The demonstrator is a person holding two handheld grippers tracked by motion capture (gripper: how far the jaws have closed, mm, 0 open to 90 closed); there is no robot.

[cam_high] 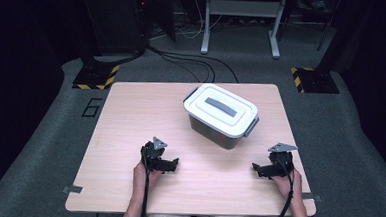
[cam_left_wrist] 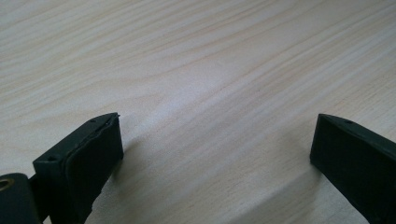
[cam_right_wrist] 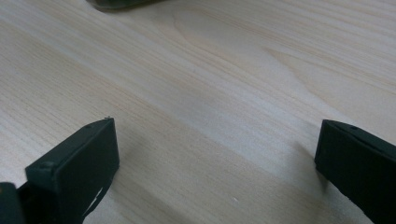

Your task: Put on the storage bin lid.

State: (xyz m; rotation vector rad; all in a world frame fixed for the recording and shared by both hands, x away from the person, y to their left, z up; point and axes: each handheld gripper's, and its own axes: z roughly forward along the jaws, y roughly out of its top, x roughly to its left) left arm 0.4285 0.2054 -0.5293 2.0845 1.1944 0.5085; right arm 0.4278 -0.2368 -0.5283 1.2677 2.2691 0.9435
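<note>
Standing on grey carpet, the pale wooden surface point(cam_high: 129, 135) carries a lidded storage box point(cam_high: 220, 116). That box sits toward the far edge, a little right of middle, turned at an angle, with a white lid, a grey handle on top and grey latches at its ends. Near the box's front, well apart from it, the left tongs point(cam_high: 170, 165) rest low to its left, jaws spread wide over bare wood. Off the box's near right corner, the right tongs point(cam_high: 258, 169) likewise stand spread apart, clamped on nothing.
</note>
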